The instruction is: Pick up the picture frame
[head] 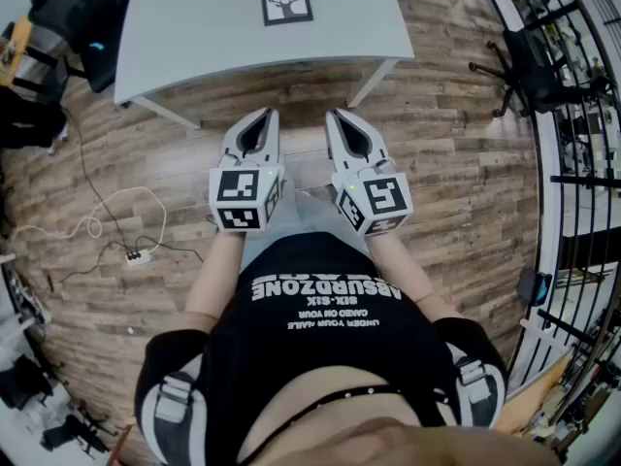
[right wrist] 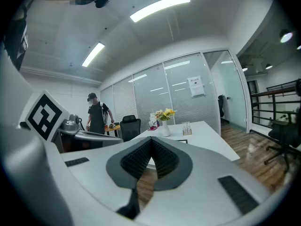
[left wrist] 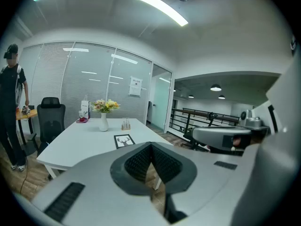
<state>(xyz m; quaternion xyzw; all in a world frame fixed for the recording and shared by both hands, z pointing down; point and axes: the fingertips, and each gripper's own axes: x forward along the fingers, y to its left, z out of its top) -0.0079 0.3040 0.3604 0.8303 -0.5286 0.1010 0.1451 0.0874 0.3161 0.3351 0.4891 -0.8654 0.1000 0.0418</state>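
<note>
A black picture frame (head: pixel 287 2) with a deer-head print lies flat on the white table (head: pixel 194 37), near its far side in the head view. It also shows in the left gripper view as the picture frame (left wrist: pixel 124 141) beyond the jaws. My left gripper (head: pixel 264 115) and right gripper (head: pixel 335 115) hang side by side over the wooden floor, short of the table's near edge. Both point towards the table. The left gripper (left wrist: pixel 151 145) is shut with nothing in it. The right gripper (right wrist: pixel 150 139) is also shut and empty.
A vase of flowers (left wrist: pixel 104 121) and a small holder stand farther back on the table. A person (left wrist: pixel 11 107) stands by a black office chair (left wrist: pixel 50 119) at the left. A power strip with cables (head: pixel 136 256) lies on the floor. A railing (head: pixel 582 163) runs along the right.
</note>
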